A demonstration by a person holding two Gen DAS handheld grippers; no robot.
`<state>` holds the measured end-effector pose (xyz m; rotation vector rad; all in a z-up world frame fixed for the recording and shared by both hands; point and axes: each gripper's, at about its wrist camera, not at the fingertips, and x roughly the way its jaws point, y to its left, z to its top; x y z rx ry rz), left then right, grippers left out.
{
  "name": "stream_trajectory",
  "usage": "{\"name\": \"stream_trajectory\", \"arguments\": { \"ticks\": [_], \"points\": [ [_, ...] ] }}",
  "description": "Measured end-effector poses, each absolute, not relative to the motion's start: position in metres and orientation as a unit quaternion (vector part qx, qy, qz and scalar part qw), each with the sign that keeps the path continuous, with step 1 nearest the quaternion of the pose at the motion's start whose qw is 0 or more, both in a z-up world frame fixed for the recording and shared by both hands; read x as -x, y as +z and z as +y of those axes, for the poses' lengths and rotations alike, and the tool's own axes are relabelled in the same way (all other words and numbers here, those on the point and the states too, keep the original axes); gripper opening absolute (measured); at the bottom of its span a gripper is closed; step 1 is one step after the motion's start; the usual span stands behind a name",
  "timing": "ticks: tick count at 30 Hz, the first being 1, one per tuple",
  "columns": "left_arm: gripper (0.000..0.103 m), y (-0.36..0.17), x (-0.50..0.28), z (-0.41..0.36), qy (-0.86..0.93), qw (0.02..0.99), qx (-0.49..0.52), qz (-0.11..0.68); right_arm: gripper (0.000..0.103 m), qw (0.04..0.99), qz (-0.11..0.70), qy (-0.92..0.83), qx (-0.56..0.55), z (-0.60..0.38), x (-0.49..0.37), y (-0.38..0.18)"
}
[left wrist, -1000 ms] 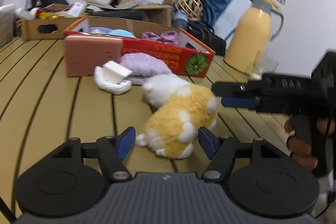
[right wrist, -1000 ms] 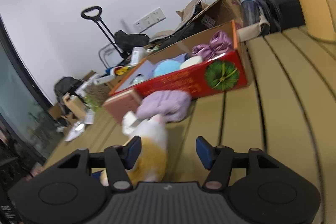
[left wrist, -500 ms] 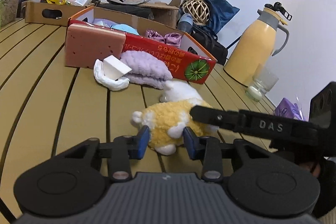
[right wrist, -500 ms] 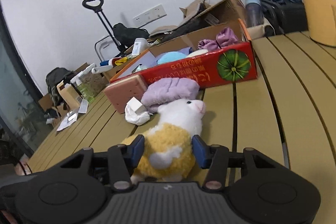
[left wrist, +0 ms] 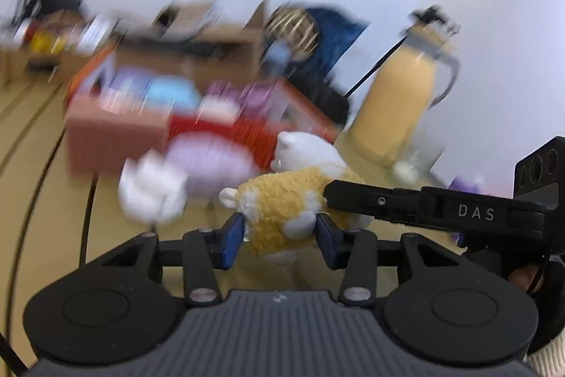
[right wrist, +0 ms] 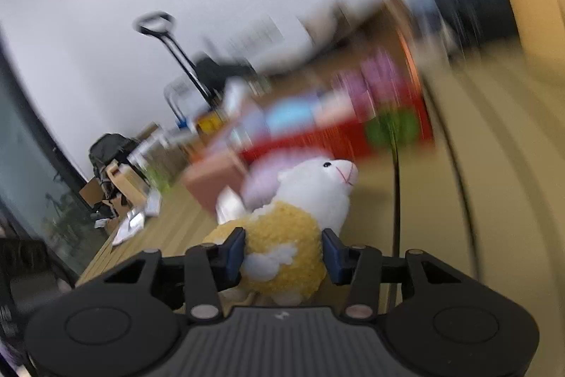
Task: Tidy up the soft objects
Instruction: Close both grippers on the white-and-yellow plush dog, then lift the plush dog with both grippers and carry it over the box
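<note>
A yellow and white plush sheep [left wrist: 282, 207] hangs just above the wooden table [left wrist: 46, 200]. My left gripper [left wrist: 280, 235] has its blue pads pressed on the sheep's rear end, and its jaws are opening slightly. In the right wrist view my right gripper [right wrist: 282, 253] squeezes the sheep's [right wrist: 293, 225] yellow body, its jaws still closing. One of the right gripper's black fingers [left wrist: 388, 200] reaches in from the right of the left wrist view. Behind stands a red cardboard box [left wrist: 254, 129] holding soft items.
In front of the box lie a purple knitted piece [left wrist: 212, 165], a white cloth [left wrist: 152, 193] and a pink sponge block [left wrist: 113, 136]. A yellow thermos jug [left wrist: 395, 108] stands at the right. Brown boxes and bags crowd the far edge.
Both grippers have closed onto the plush sheep and raised it off the table. The background is now smeared by motion.
</note>
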<state>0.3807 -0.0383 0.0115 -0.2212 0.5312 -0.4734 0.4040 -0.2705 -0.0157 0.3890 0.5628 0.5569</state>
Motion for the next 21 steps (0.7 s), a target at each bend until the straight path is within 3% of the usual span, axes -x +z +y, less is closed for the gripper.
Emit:
{"name": "stream_trajectory", "arguments": {
  "ticks": [4, 11, 15, 17, 21],
  "points": [
    [0.045, 0.043, -0.443, -0.050, -0.253, 0.933, 0.100, 0.237, 0.046, 0.927, 0.210, 0.273, -0.148, -0.280, -0.440, 0.030],
    [0.044, 0.019, -0.557, -0.076, -0.239, 0.916, 0.102, 0.306, 0.047, 0.923, 0.263, 0.247, -0.131, -0.291, -0.566, 0.032],
    [0.045, 0.006, -0.571, -0.077, -0.250, 0.905, 0.105, 0.328, 0.047, 0.917, 0.308, 0.220, -0.125, -0.289, -0.594, 0.010],
    [0.046, 0.009, -0.565, -0.077, -0.259, 0.906, 0.091, 0.322, 0.040, 0.928, 0.308, 0.194, -0.082, -0.282, -0.590, 0.005],
    [0.046, 0.034, -0.540, -0.068, -0.254, 0.914, 0.081, 0.305, 0.041, 0.933, 0.305, 0.179, -0.067, -0.280, -0.576, 0.012]
  ]
}}
